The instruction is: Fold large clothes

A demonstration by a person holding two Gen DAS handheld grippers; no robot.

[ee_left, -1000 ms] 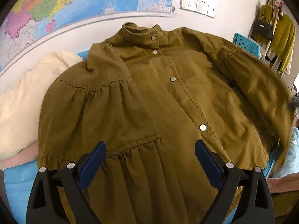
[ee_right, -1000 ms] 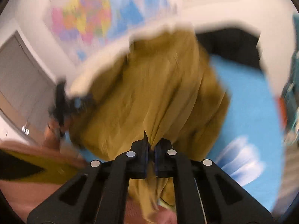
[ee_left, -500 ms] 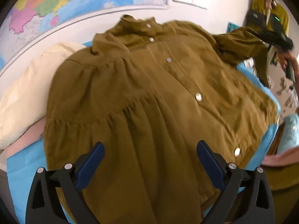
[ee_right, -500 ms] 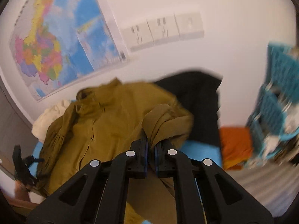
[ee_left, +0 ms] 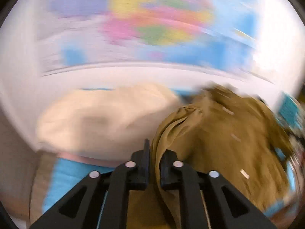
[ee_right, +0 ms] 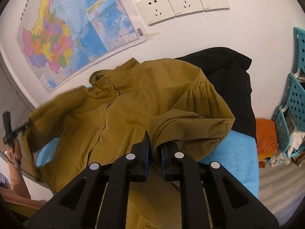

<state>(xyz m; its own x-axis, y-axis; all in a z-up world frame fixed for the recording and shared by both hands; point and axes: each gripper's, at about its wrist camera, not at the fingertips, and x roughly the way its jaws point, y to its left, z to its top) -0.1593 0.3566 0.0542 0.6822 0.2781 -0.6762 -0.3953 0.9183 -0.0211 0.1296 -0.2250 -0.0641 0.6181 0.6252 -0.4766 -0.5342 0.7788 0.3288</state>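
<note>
An olive-green button-up jacket [ee_right: 133,106] lies front side up on a blue surface [ee_right: 238,152], collar toward the wall. My right gripper [ee_right: 154,147] is shut on the jacket's right sleeve, which is folded in over the body. My left gripper [ee_left: 154,152] is shut on a fold of the jacket [ee_left: 228,139] at its left side; that view is heavily blurred. The left gripper also shows in the right wrist view [ee_right: 8,127] at the far left, pulling the left sleeve outward.
A black garment [ee_right: 228,72] lies behind the jacket by the wall. A cream garment [ee_left: 99,118] lies left of it. An orange cloth [ee_right: 266,135] and teal perforated baskets [ee_right: 297,95] stand to the right. A map [ee_right: 72,28] and wall sockets [ee_right: 181,2] are above.
My left gripper was open over the jacket; it has shut on the left side and swung left fast. My right gripper has carried the right sleeve in over the body.
</note>
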